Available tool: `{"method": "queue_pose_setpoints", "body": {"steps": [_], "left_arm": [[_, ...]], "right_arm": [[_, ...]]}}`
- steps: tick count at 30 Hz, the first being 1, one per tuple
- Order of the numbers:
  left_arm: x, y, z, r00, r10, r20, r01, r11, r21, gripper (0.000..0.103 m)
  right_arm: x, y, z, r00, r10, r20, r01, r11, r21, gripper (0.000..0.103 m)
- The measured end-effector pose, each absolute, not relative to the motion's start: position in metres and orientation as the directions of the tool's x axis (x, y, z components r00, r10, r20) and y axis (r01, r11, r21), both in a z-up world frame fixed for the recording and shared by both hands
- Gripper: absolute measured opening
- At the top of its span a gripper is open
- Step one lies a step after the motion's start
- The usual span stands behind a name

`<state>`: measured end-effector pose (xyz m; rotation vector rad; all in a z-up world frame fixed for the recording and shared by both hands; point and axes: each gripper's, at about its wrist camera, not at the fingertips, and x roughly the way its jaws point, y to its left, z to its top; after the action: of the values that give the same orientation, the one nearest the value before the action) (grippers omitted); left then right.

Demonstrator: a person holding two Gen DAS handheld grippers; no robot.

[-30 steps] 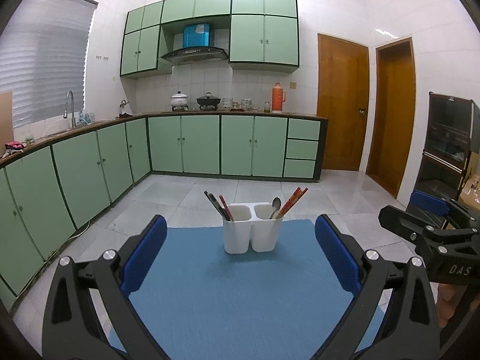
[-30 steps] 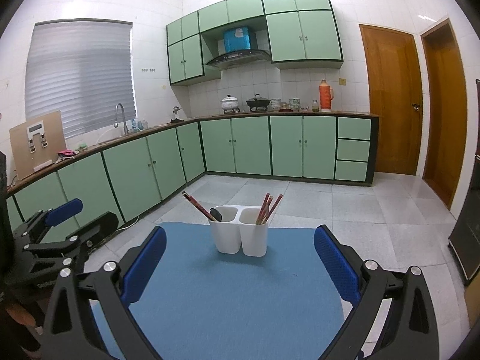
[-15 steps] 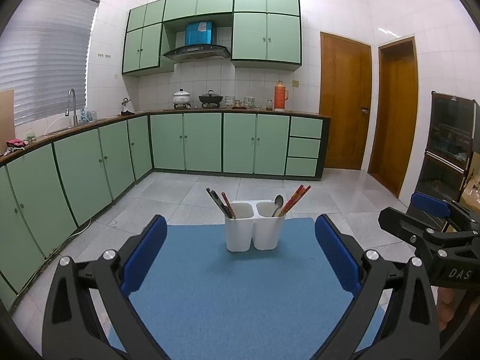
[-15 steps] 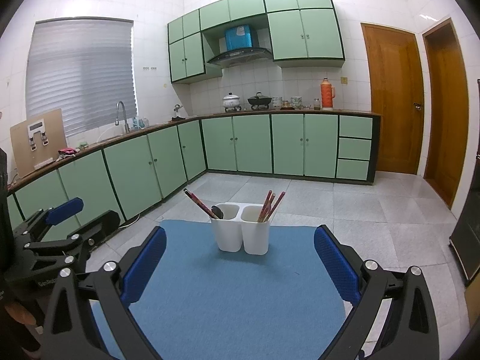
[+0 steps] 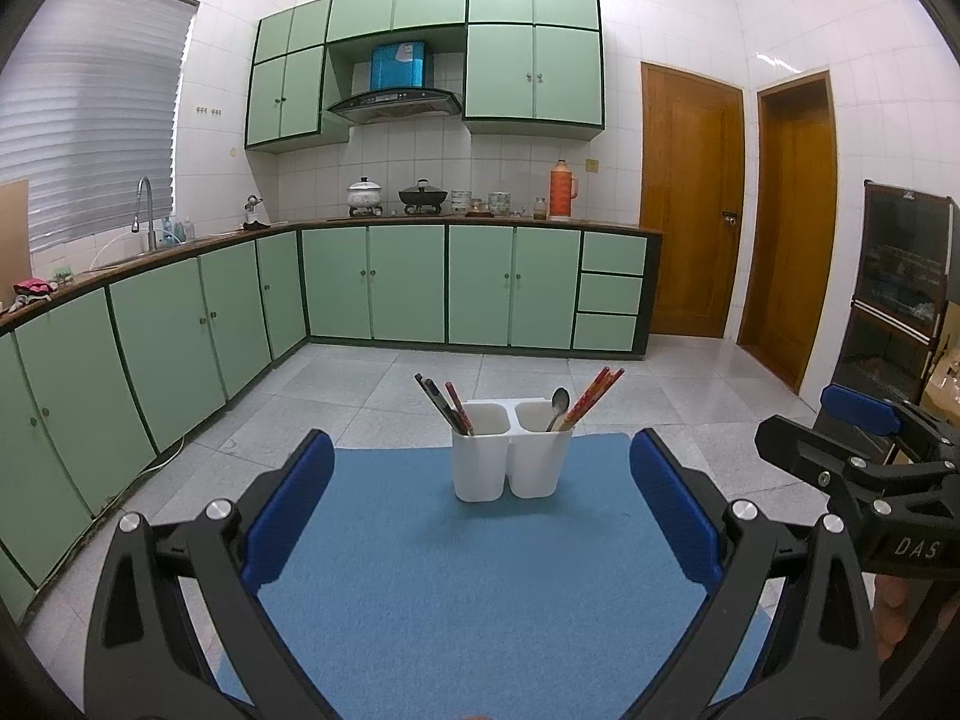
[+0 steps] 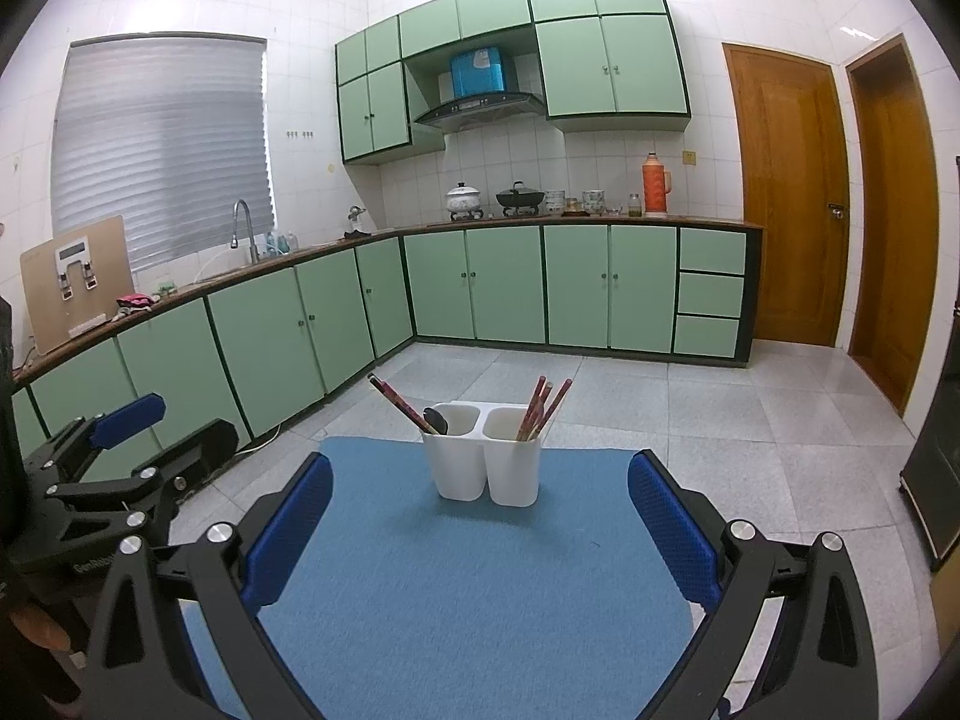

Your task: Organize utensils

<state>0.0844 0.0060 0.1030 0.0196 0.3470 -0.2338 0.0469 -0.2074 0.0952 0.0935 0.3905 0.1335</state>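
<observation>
A white two-compartment utensil holder [image 5: 510, 456] stands at the far end of a blue mat [image 5: 468, 588]; it also shows in the right wrist view [image 6: 486, 456]. Its left cup holds dark and red chopsticks [image 5: 441, 402]. Its right cup holds a metal spoon [image 5: 559, 405] and red chopsticks [image 5: 591, 393]. In the right wrist view a dark spoon head [image 6: 435, 420] sits in the left cup. My left gripper [image 5: 480, 510] is open and empty, well short of the holder. My right gripper [image 6: 480, 522] is open and empty too, and shows at the right of the left wrist view [image 5: 858, 450].
The mat lies on a small table above a grey tiled floor [image 5: 690, 408]. Green kitchen cabinets [image 5: 420, 282] run along the back and left walls. Two wooden doors [image 5: 690, 198] and a dark cabinet [image 5: 900, 288] stand at the right.
Both views have drifted slightly, with the holder a touch lower in frame. Both grippers stay open and empty.
</observation>
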Motion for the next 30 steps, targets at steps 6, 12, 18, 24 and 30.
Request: {"method": "queue_pose_setpoints", "body": {"steps": [6, 12, 18, 24, 30], "left_arm": [[0.0839, 0.0076, 0.1018, 0.915, -0.221, -0.339, 0.229, 0.973, -0.018, 0.096], [0.0839, 0.0081, 0.1019, 0.914, -0.222, -0.338, 0.229, 0.973, -0.020, 0.096], [0.0838, 0.0084, 0.1018, 0.914, -0.223, -0.339, 0.230, 0.973, -0.020, 0.096], [0.0840, 0.0083, 0.1022, 0.914, -0.222, -0.339, 0.229, 0.973, -0.020, 0.096], [0.0838, 0.0088, 0.1018, 0.914, -0.221, -0.341, 0.228, 0.973, -0.020, 0.096]], "right_arm": [[0.0470, -0.2060, 0.0943, 0.916, 0.148, -0.373, -0.112, 0.987, 0.117, 0.097], [0.0471, -0.2057, 0.0944, 0.916, 0.148, -0.374, -0.112, 0.987, 0.117, 0.097], [0.0474, -0.2051, 0.0941, 0.916, 0.147, -0.374, -0.111, 0.987, 0.116, 0.097], [0.0473, -0.2050, 0.0946, 0.916, 0.147, -0.374, -0.111, 0.987, 0.117, 0.097], [0.0476, -0.2047, 0.0944, 0.915, 0.147, -0.375, -0.111, 0.987, 0.117, 0.097]]}}
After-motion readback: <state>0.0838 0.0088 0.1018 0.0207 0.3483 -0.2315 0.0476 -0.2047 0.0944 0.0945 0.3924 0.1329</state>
